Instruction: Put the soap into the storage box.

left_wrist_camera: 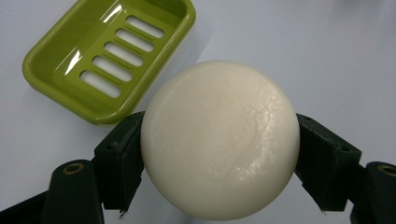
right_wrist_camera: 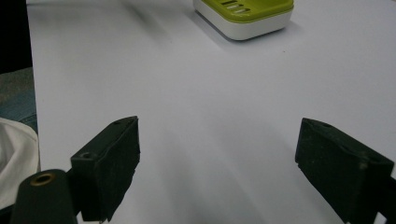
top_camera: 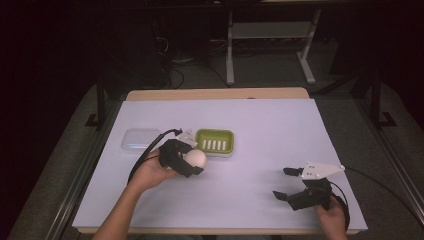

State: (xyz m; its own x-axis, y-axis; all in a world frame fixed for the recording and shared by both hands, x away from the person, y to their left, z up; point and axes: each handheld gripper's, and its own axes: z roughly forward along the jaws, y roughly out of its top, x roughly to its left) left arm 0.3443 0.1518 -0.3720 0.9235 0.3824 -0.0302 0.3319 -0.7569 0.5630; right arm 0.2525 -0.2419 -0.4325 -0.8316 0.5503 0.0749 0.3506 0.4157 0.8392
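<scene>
Farthest left on the bench [top_camera: 260,120], beyond and to the left of the left tool [top_camera: 191,161], lay a clear lid [top_camera: 136,139], flat and apart from everything else. The left tool pinched a round, cream-white bar of soap [top_camera: 195,158] between its two black jaws, one pad on each side of the bar's widest part, as the left gripper view showed [left_wrist_camera: 219,140]. The soap looked glossy and probably slippery, so the squeeze wanted to stay steady and level, with the pads across the full width rather than creeping toward the curved edge, where the bar could pop out.

Just ahead of that tool and a little to its left sat the green soap dish [left_wrist_camera: 109,60], its slotted floor bare and open upward. The step in hand appeared to be carrying the soap to the dish. It would go well if the bar were brought over the middle of the slots, lowered until it nearly touched, and only then released, so it would not skid over the low rim.

Well off to the right, the right tool [top_camera: 288,184] hovered low over the bench with its jaws spread wide and nothing between them [right_wrist_camera: 217,163]. It faced the dish from a distance and could steady the dish if it slid.
</scene>
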